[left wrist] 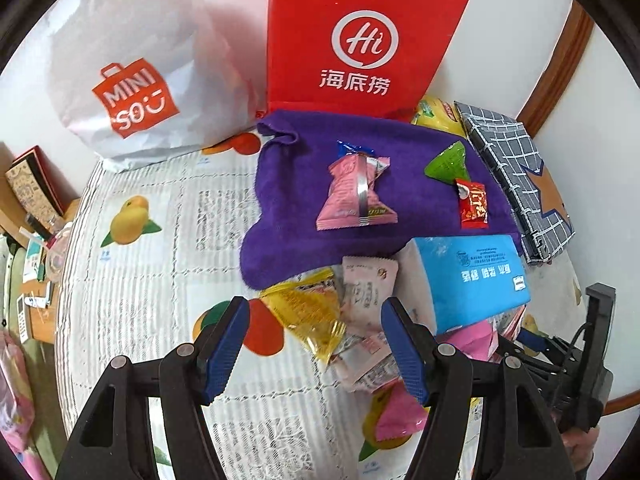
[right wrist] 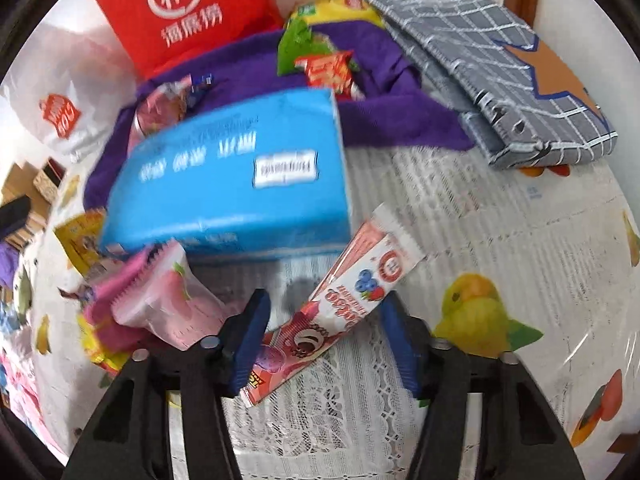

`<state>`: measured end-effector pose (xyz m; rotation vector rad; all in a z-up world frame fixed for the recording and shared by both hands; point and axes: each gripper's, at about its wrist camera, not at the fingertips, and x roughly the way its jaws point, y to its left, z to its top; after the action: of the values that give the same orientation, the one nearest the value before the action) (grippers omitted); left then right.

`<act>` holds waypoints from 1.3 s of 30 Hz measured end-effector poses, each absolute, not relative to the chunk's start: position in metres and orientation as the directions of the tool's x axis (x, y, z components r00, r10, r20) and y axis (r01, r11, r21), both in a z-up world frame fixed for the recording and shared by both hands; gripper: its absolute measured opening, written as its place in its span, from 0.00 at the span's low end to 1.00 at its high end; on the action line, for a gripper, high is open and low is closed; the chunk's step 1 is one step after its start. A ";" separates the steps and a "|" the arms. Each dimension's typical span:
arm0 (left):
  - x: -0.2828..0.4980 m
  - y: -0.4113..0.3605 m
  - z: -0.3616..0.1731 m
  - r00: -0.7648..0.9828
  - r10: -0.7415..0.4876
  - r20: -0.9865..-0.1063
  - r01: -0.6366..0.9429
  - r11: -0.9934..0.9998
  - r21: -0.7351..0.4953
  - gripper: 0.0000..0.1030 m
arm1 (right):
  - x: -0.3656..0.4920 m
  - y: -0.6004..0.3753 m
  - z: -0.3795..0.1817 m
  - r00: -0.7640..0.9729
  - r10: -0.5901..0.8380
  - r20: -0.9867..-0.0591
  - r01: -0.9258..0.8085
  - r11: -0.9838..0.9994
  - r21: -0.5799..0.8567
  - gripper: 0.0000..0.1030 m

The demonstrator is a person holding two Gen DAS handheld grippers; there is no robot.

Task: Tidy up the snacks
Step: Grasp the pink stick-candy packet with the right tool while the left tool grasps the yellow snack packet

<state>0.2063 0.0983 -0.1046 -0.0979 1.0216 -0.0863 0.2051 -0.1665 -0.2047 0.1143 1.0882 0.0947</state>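
Observation:
My left gripper (left wrist: 316, 312) is open and holds nothing. It hangs over a pile of snacks with a yellow packet (left wrist: 308, 312) and a pale pink packet (left wrist: 368, 288) between its fingers. Beyond them a purple towel (left wrist: 288, 240) carries a pink packet (left wrist: 356, 192), a green triangular packet (left wrist: 448, 164) and a red candy (left wrist: 474, 204). My right gripper (right wrist: 325, 300) is low over the tablecloth. A long strawberry snack stick (right wrist: 352, 280) lies slantwise between its fingers, its edges close to both pads, with no firm squeeze visible. More pink packets (right wrist: 172, 300) lie to its left.
A blue tissue pack (left wrist: 472, 276) rests on the towel's near edge. A red bag (left wrist: 360, 40) and a white shopping bag (left wrist: 132, 80) stand at the back. A folded grey checked fabric box (left wrist: 516, 176) lies right. Clutter (left wrist: 36, 200) sits past the fruit-print tablecloth's (left wrist: 140, 280) left edge.

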 end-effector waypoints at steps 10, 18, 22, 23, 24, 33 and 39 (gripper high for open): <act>0.197 0.098 -0.108 0.520 -0.119 -0.846 0.018 0.992 -0.128 0.64 | 0.180 -0.192 -0.187 0.520 0.085 -0.850 -0.095 0.995 0.042 0.22; 0.194 0.101 -0.118 0.507 -0.094 -0.857 -0.011 0.993 -0.116 0.64 | 0.175 -0.197 -0.208 0.510 0.074 -0.857 -0.093 0.995 0.030 0.24; 0.194 0.104 -0.129 0.493 -0.083 -0.866 -0.027 0.993 -0.111 0.64 | 0.170 -0.196 -0.211 0.554 0.061 -0.831 -0.088 0.996 0.015 0.25; 0.195 0.104 -0.131 0.491 -0.080 -0.868 -0.027 0.994 -0.107 0.64 | 0.169 -0.196 -0.211 0.563 0.061 -0.824 -0.091 0.996 0.011 0.25; 0.195 0.103 -0.135 0.486 -0.075 -0.871 -0.027 0.994 -0.101 0.64 | 0.169 -0.197 -0.211 0.572 0.064 -0.818 -0.093 0.996 0.013 0.25; 0.217 0.092 -0.157 0.450 -0.089 -0.888 -0.009 0.995 -0.104 0.63 | 0.166 -0.197 -0.215 0.642 0.070 -0.763 -0.097 0.995 0.010 0.25; 0.236 0.084 -0.171 0.427 -0.057 -0.903 -0.013 0.997 -0.069 0.63 | 0.159 -0.197 -0.216 0.681 0.074 -0.728 -0.105 0.994 0.004 0.25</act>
<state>0.2361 0.0838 -0.1712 -0.0695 1.1299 -0.0275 0.1595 -0.1971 -0.2165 -0.0393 0.8149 0.1005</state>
